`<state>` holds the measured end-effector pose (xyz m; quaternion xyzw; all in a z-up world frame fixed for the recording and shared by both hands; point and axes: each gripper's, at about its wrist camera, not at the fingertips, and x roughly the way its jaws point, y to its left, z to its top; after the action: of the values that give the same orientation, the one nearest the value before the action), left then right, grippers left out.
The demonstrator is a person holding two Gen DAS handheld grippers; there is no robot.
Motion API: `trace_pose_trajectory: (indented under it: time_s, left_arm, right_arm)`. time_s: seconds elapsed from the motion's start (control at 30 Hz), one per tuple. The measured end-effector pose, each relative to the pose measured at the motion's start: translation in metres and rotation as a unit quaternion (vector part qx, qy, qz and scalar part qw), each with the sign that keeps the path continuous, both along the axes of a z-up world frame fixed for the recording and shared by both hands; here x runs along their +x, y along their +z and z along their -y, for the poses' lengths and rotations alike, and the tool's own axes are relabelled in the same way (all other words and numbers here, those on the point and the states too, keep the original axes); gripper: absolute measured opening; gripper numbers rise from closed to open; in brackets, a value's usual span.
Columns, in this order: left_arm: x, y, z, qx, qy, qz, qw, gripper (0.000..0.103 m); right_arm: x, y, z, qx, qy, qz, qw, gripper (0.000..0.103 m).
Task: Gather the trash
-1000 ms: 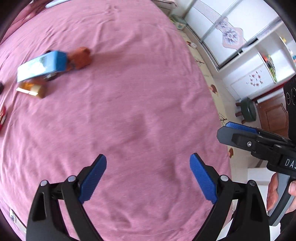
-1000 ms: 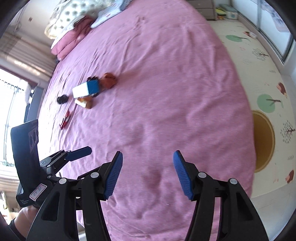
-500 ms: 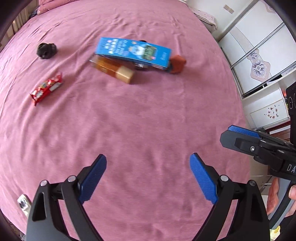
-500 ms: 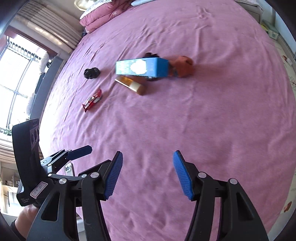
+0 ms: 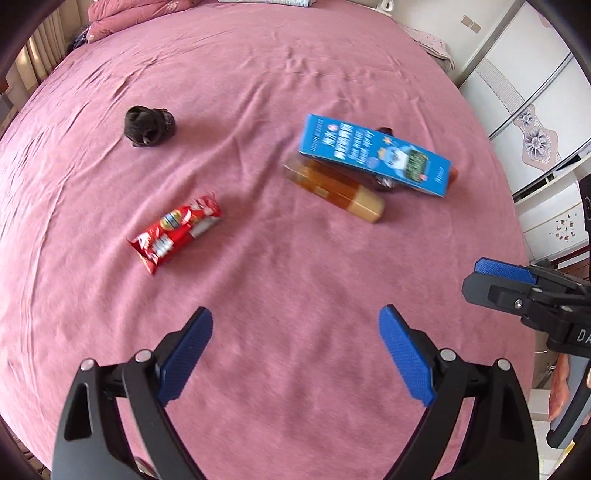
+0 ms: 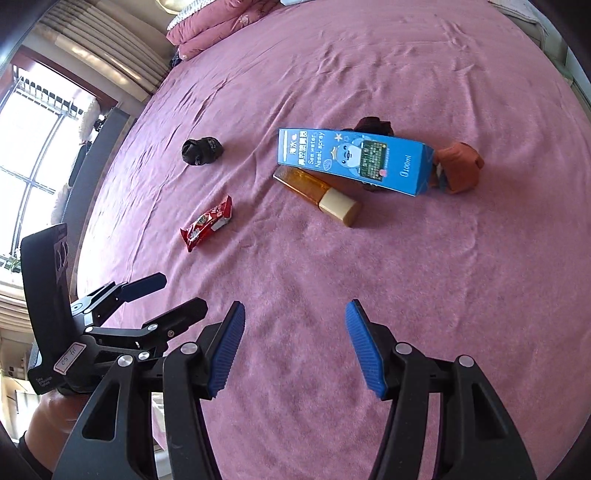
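A red snack wrapper (image 5: 176, 232) (image 6: 207, 223) lies on the pink bed (image 5: 295, 277) (image 6: 424, 277). A blue nasal-spray box (image 5: 375, 155) (image 6: 354, 159) leans over an amber bottle (image 5: 334, 188) (image 6: 317, 195) with a beige cap. A dark balled sock (image 5: 148, 125) (image 6: 202, 150) lies further left. A brown object (image 6: 460, 166) sits right of the box, and a dark one (image 6: 375, 126) behind it. My left gripper (image 5: 295, 354) is open and empty, short of the wrapper. My right gripper (image 6: 295, 345) is open and empty, short of the bottle.
Folded pink bedding (image 6: 218, 27) lies at the head of the bed. A window with curtains (image 6: 40, 122) is on the left, white wardrobes (image 5: 535, 110) on the right. Each gripper shows in the other's view, the right one (image 5: 517, 288) and the left one (image 6: 147, 295).
Both views have swung over the bed and closer to the items, which now sit nearer the centre and look larger. Both grippers stay open.
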<state>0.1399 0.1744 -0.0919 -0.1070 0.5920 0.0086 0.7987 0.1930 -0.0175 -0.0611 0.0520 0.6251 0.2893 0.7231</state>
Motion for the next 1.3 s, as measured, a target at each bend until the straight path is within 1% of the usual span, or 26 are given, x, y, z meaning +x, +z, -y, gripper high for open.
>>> trace_pose_trajectory:
  time_s: [0.1,0.23,0.43,0.5,0.6,0.73,0.8,0.87,0.93,1.03,1.07,1.13,1.17,1.2,1.23,1.3]
  left_arm:
    - [0.012,-0.013,-0.021,0.012,0.001,-0.006,0.9999,0.091]
    - [0.024,-0.029,-0.042,0.014,0.003,-0.017,0.9997,0.091]
    - [0.042,-0.046,-0.071,0.030,0.007,-0.022,0.9993,0.090]
    - [0.048,-0.052,-0.081,0.027,0.007,-0.019,0.9994,0.090]
    - [0.059,-0.063,-0.093,0.033,0.003,-0.027,0.9991,0.089]
    - [0.074,-0.081,-0.101,0.036,-0.010,-0.054,0.9979,0.090]
    - [0.080,-0.092,-0.104,0.025,-0.013,-0.070,0.9972,0.090]
    - [0.083,-0.099,-0.105,0.022,-0.015,-0.078,0.9966,0.089]
    - [0.085,-0.106,-0.105,0.032,-0.015,-0.085,0.9958,0.082]
    - [0.084,-0.108,-0.107,0.043,0.000,-0.082,0.9957,0.076]
    - [0.083,-0.108,-0.107,0.047,0.004,-0.081,0.9956,0.072]
    - [0.080,-0.105,-0.109,0.056,0.010,-0.076,0.9954,0.054]
    - [0.080,-0.104,-0.110,0.057,0.012,-0.075,0.9955,0.050]
    - [0.079,-0.102,-0.112,0.060,0.018,-0.071,0.9955,0.043]
    - [0.078,-0.101,-0.115,0.063,0.022,-0.068,0.9955,0.039]
    - [0.076,-0.099,-0.121,0.063,0.031,-0.063,0.9956,0.037]
  right_arm:
    - [0.010,-0.012,-0.014,-0.003,-0.003,-0.002,1.000,0.056]
    - [0.020,-0.023,-0.022,0.001,-0.015,-0.011,1.000,0.056]
    - [0.037,-0.037,-0.038,-0.004,-0.008,-0.009,1.000,0.056]
    - [0.044,-0.042,-0.040,-0.011,-0.005,-0.006,1.000,0.056]
    - [0.055,-0.048,-0.040,-0.018,-0.004,-0.005,1.000,0.056]
    - [0.069,-0.056,-0.038,-0.027,-0.003,-0.004,1.000,0.056]
    - [0.076,-0.062,-0.039,-0.036,-0.002,-0.006,0.999,0.056]
    - [0.080,-0.068,-0.040,-0.042,0.003,-0.008,0.999,0.056]
    - [0.082,-0.072,-0.043,-0.051,0.008,-0.005,0.999,0.056]
    - [0.082,-0.076,-0.049,-0.061,0.023,-0.004,0.998,0.056]
    - [0.082,-0.077,-0.052,-0.066,0.028,0.001,0.997,0.057]
    - [0.082,-0.077,-0.056,-0.073,0.037,0.008,0.997,0.057]
    - [0.083,-0.077,-0.057,-0.075,0.038,0.010,0.996,0.057]
    - [0.084,-0.078,-0.058,-0.077,0.040,0.012,0.996,0.057]
    - [0.086,-0.079,-0.059,-0.081,0.042,0.016,0.996,0.057]
    - [0.090,-0.080,-0.062,-0.089,0.045,0.024,0.995,0.057]
